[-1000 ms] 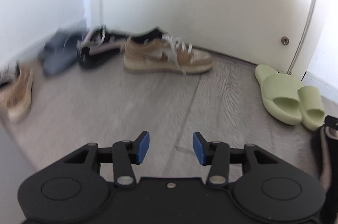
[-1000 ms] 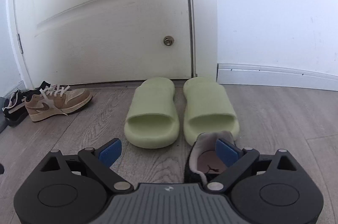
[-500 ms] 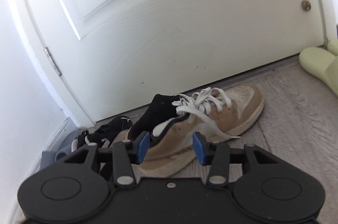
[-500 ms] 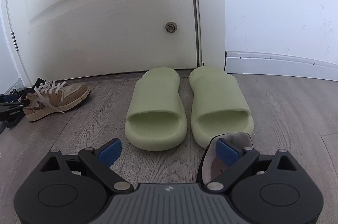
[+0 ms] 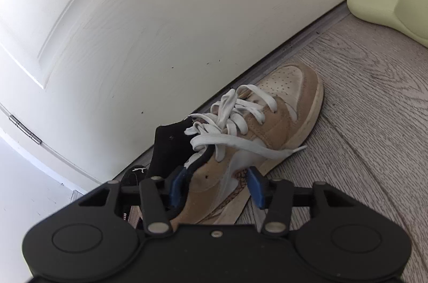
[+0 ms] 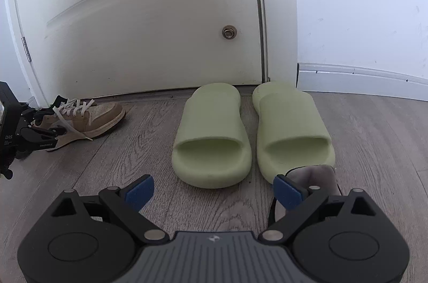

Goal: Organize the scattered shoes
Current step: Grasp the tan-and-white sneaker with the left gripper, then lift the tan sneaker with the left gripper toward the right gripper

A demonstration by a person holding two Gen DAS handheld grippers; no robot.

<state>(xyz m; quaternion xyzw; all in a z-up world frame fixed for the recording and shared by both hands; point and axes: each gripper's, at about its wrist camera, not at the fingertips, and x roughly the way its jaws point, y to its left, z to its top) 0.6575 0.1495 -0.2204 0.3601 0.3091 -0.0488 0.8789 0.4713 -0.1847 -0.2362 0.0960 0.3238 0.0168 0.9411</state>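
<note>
A tan sneaker [image 5: 270,122] with white laces lies along the foot of the door, toe pointing right. My left gripper [image 5: 216,186] is open over its heel end, one blue pad [image 5: 178,185] at the black collar and the other outside the tan side wall. The right wrist view shows the same sneaker [image 6: 91,117] with the left gripper [image 6: 26,133] on it. My right gripper [image 6: 215,190] is wide open above bare floor, behind a pair of pale green slides [image 6: 211,138]. A black shoe with grey lining [image 6: 313,176] sits by its right finger.
The white door [image 5: 160,15] stands right behind the sneaker, its hinge [image 5: 25,129] at the left. A second black shoe [image 5: 133,173] is wedged behind the tan one. A white baseboard [image 6: 361,80] runs along the right wall. Grey wood floor lies between the sneaker and the slides.
My left gripper has swung toward the door and closed in on the tan sneaker until its pads straddle the heel. The right gripper drifted slightly nearer the slides, still open.
</note>
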